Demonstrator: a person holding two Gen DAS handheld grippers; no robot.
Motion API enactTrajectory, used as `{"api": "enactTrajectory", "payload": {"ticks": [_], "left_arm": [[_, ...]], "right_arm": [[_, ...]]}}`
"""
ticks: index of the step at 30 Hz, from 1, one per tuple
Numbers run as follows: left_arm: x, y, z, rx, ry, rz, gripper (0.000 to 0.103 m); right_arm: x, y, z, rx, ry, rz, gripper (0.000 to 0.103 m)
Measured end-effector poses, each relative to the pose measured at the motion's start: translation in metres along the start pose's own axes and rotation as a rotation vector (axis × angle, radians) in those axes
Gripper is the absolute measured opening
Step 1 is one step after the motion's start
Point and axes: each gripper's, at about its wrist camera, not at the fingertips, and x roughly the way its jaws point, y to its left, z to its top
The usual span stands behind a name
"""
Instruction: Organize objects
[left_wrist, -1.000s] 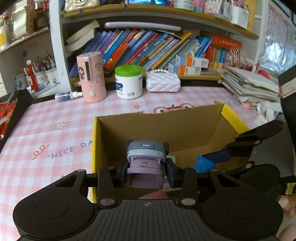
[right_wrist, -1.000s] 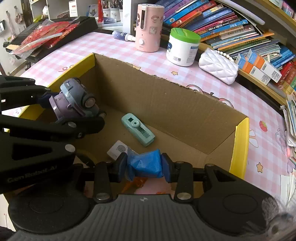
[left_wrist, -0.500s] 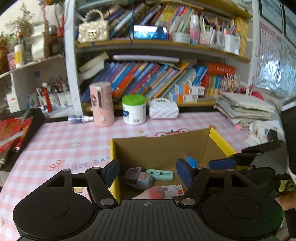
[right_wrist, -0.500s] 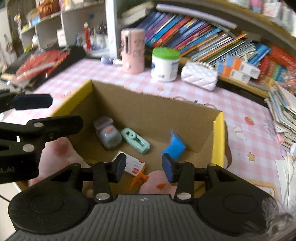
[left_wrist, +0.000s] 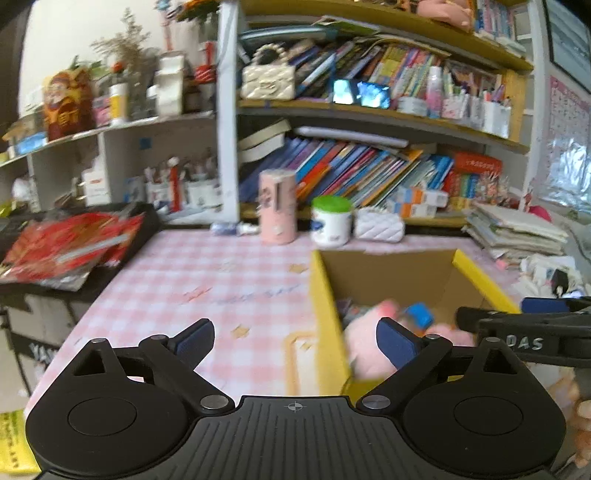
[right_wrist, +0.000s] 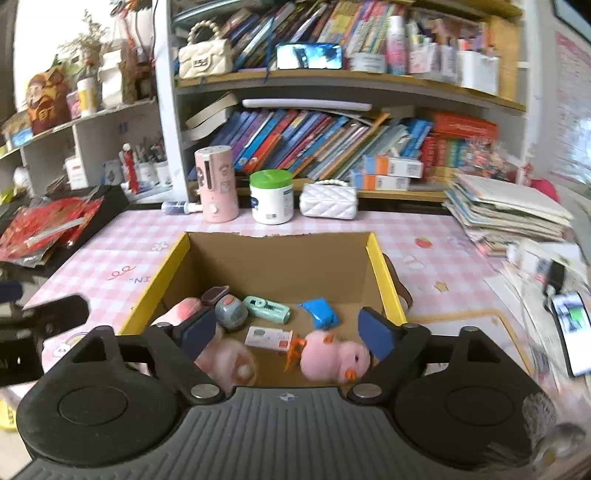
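Both hand-held grippers had just been opening and were wide with nothing between the pads. Ahead of the right hand-held gripper sat the box, with the blue packet and grey toy lying inside. The left hand-held gripper straddled the box's left wall, mostly over tabletop.

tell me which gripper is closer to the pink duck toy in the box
Right. The pink duck toy lies just ahead of the open right gripper, inside the cardboard box. The left gripper hangs open over the box's left wall.
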Motion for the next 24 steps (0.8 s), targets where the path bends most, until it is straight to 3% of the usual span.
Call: {"api": "enactTrajectory", "payload": {"ticks": [11,19,24], "left_arm": [[-0.037,0.049,-0.054,0.006,0.09,0.09,0.097],[-0.062,0.066,-0.075,0.018,0.125,0.074,0.099],[-0.07,0.073,-0.085,0.009,0.141,0.059,0.099]], "right_arm": [[-0.044,0.063,-0.056,-0.016,0.045,-0.011,0.09],[-0.066,0.099,-0.083,-0.022,0.058,-0.026,0.1],[-0.075,0.111,-0.095,-0.011,0.073,-0.049,0.101]]}}
